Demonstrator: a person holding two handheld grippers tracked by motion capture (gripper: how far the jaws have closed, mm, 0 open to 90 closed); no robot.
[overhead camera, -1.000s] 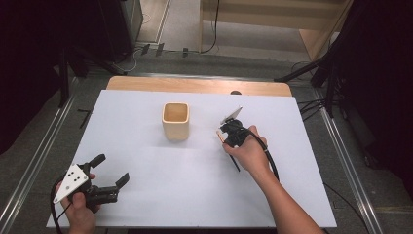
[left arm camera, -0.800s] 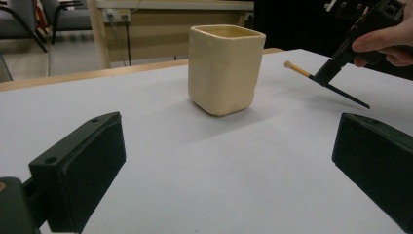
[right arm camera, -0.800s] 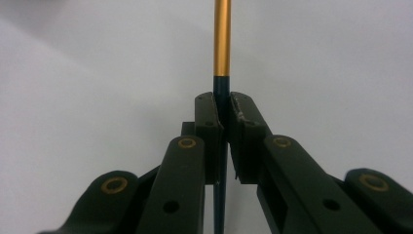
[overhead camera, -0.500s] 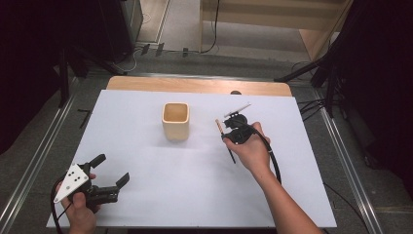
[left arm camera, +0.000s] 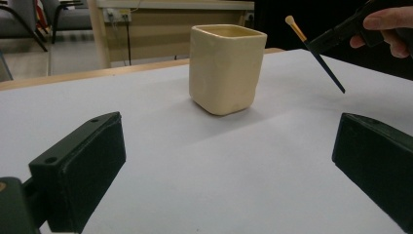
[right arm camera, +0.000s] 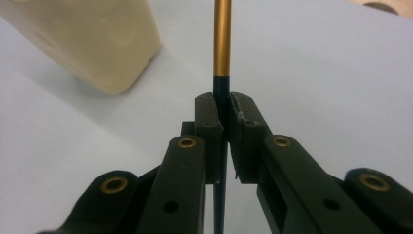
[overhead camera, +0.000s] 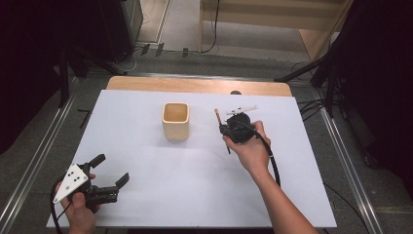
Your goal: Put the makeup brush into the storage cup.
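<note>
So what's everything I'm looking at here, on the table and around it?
cup: one, cream, upright on the sheet, towards the far middle.
paintbrush: one, dark handle with gold ferrule and pale tip, held off the sheet, to the right of the cup.
white sheet: one, covers most of the table.
table: one, wooden far edge showing.
right gripper: one, black, shut on the paintbrush.
left gripper: one, black with grey plate, jaws open, near left corner.
hands: two, one on each gripper.

Right tool (overhead camera: 225, 127) – brush (overhead camera: 221, 130) raised, tilted up.
</note>
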